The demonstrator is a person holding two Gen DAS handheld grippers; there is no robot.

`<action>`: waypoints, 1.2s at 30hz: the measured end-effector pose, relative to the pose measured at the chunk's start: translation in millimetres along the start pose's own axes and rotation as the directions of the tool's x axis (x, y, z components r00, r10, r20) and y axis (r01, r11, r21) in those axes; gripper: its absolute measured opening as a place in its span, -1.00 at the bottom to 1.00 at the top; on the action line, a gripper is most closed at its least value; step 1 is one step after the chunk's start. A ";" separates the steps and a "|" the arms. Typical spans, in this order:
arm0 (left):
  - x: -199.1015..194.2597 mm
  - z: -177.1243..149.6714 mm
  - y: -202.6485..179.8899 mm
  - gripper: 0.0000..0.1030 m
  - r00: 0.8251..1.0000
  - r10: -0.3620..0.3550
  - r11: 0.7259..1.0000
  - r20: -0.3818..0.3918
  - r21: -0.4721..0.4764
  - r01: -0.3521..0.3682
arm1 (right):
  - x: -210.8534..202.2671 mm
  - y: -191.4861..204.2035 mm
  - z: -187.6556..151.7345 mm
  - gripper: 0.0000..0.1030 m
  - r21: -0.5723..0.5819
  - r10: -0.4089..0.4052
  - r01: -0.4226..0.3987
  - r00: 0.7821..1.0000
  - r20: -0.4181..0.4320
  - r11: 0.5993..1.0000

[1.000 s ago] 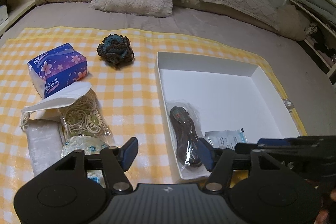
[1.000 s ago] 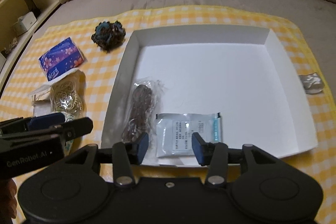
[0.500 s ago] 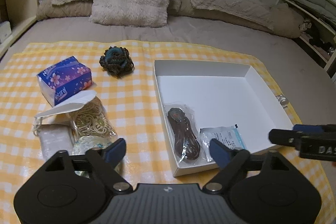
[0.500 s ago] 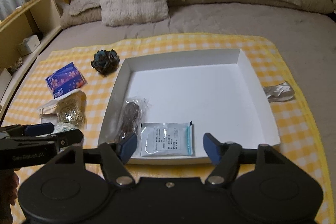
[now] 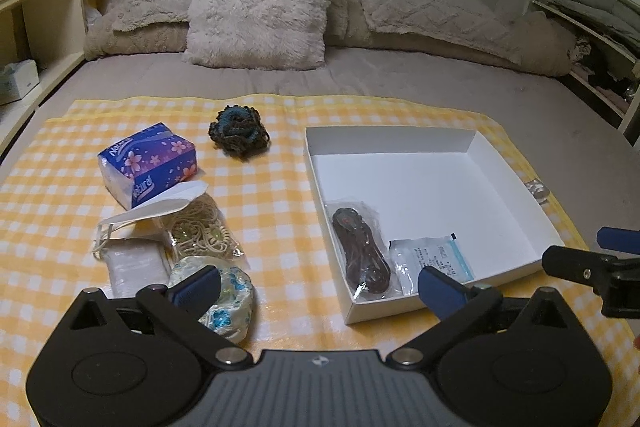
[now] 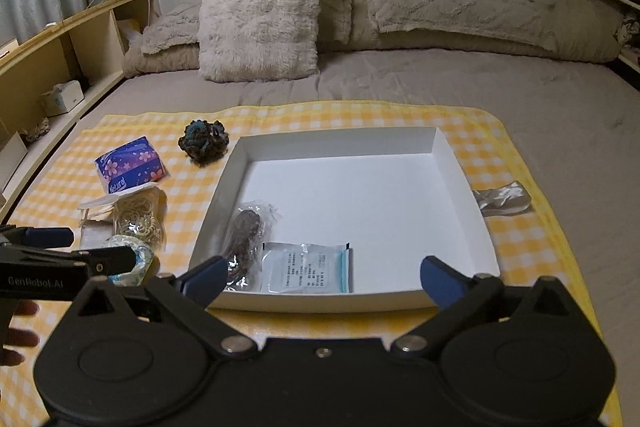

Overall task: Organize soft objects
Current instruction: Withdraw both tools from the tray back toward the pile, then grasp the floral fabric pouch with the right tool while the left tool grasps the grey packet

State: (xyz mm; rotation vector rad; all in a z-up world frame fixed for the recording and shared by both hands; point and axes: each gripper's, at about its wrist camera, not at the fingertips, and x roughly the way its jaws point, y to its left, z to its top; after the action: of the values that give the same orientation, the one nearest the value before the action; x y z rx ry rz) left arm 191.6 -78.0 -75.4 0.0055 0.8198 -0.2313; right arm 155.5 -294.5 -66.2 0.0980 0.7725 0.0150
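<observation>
Your left gripper [image 5: 316,285] had just spread its jaws wide and gripped nothing; the floral blue-and-cream fabric pouch [image 5: 222,301] lay right behind its left pad, with the clear bag of cream elastic bands [image 5: 200,231] just beyond. Your right gripper [image 6: 322,277] had likewise just been opening and was empty, jaws released. Between and just beyond its pads sat the shallow white cardboard box [image 6: 460,183], holding the clear packet of dark brown cord [image 6: 246,231] and the flat white-and-blue sachet [image 6: 308,267] at its near edge. The dark blue-brown crocheted scrunchie [image 5: 239,133] lay well ahead on the yellow checked cloth [image 5: 272,195].
</observation>
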 end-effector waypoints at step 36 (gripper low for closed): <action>-32.8 -8.5 140.1 1.00 0.974 0.224 0.964 0.023 -0.155 -0.218 | 46.8 93.3 24.3 1.00 -0.002 0.201 -0.201 0.979 0.027 0.980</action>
State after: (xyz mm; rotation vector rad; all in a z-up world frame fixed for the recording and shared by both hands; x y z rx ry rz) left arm 192.7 66.1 -69.2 -0.0506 0.7876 0.0421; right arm 208.1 -201.3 -72.7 0.1761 0.7327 0.2052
